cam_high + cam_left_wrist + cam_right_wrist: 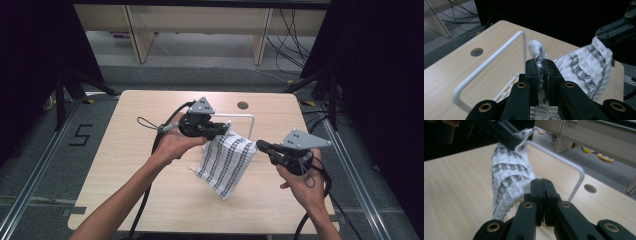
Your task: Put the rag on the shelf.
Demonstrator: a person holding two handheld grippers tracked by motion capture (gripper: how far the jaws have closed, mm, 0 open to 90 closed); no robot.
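Tightly cloth-clamped left hand-held gripper

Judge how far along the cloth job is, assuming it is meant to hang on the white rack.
Done: the cloth is raised and spread between the grippers. In hand: the left gripper clamps one corner, and the right gripper seems to pinch another. Left: draping it over the white rack, which is bare.

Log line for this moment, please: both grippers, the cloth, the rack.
left gripper: shut on white black-patterned cloth | right gripper: shut on cloth's other corner | cloth: held above wooden table | white wire rack: behind cloth
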